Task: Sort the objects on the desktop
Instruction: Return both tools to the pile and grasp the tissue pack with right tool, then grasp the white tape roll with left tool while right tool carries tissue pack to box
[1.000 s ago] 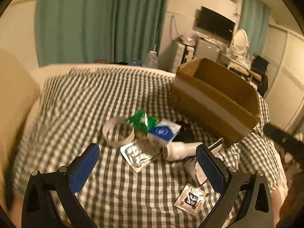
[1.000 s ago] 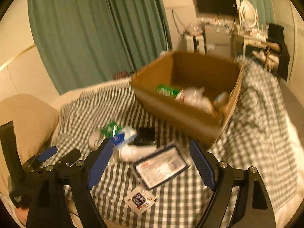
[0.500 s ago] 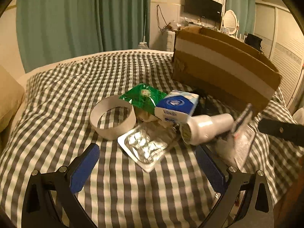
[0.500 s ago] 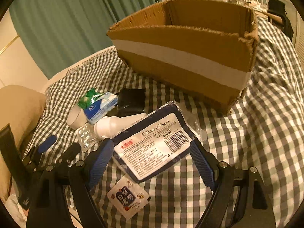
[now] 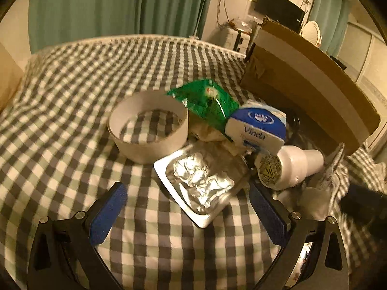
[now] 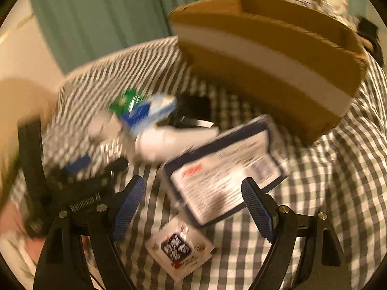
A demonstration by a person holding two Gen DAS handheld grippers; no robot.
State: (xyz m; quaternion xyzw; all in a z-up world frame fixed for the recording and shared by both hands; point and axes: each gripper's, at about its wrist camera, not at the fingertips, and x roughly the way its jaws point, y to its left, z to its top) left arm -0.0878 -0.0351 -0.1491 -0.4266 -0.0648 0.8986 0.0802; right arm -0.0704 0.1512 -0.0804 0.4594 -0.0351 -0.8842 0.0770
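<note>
Both grippers, left [image 5: 188, 207] and right [image 6: 193, 205], hover low, jaws spread.

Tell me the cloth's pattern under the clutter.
Dark-and-white check cloth, clearest in the left wrist view.

- Bare checked bed cover [image 5: 72, 101] lies open on the left of the paper ring [image 5: 148, 130].
- The cardboard box [image 5: 312, 84] closes the far right side.
- The ring, foil blister pack [image 5: 200, 181], tissue pack [image 5: 257, 130] and white bottle [image 5: 290, 166] crowd together, touching.
- The flat tissue packet [image 6: 227, 176] lies before the box.
</note>
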